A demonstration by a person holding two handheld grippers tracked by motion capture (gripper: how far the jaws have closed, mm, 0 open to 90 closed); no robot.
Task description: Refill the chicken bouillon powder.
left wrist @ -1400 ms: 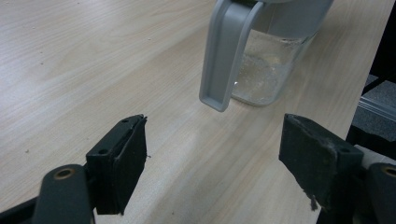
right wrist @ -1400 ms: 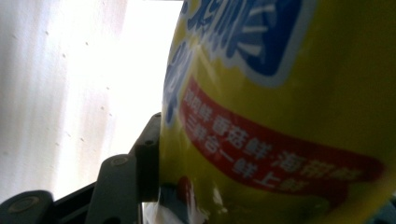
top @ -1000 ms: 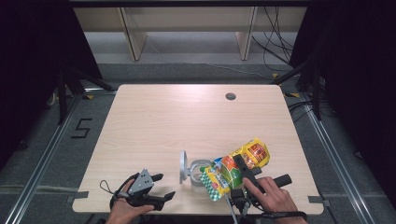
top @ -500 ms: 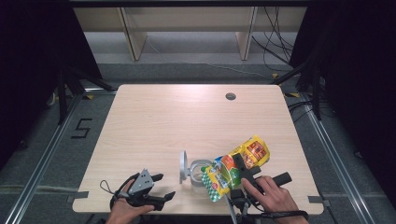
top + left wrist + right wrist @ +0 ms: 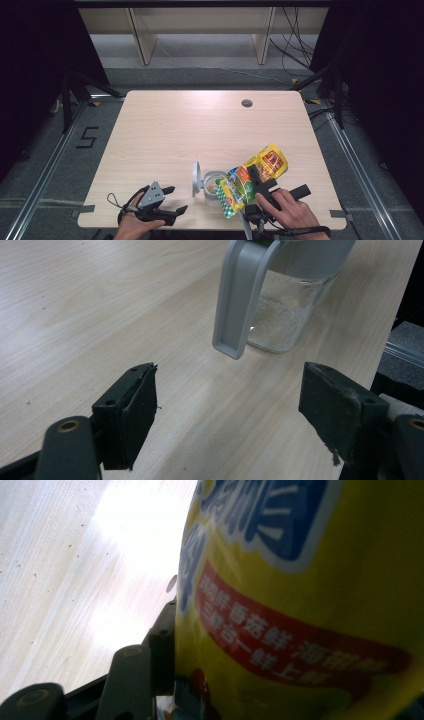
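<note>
Writing on the yellow plastic snack bag (image 5: pixel 310 605) fills the right gripper view: a red band carries white Chinese characters that are too soft to read for certain, and above it sit large white-outlined blue characters, cut off by the frame. One such bag is on the scene, and from the high view it (image 5: pixel 255 177) lies tilted over the mouth of the single clear plastic jug with a grey handle and grey hinged lid (image 5: pixel 207 185), its green-checked lower end pointing toward the person's edge of the pale wooden table (image 5: pixel 200 125). The right gripper (image 5: pixel 257 182) grasps that bag: in its own view the left black jaw presses flat against the yellow film, while the other jaw is hidden behind the bag. The left gripper (image 5: pixel 172 200) rests near the table's front-left edge, released and holding nothing; its own view shows two black jaws spread wide over bare wood, with the jug's grey handle (image 5: pixel 240 295) and a layer of whitish grains in its clear body ahead of them, a detail too small to make out from above. The high view alone takes in a "5" (image 5: pixel 86 137) marked in black tape on the grey floor left of the table, and one dark round hole (image 5: pixel 246 103) near the table's far edge.
</note>
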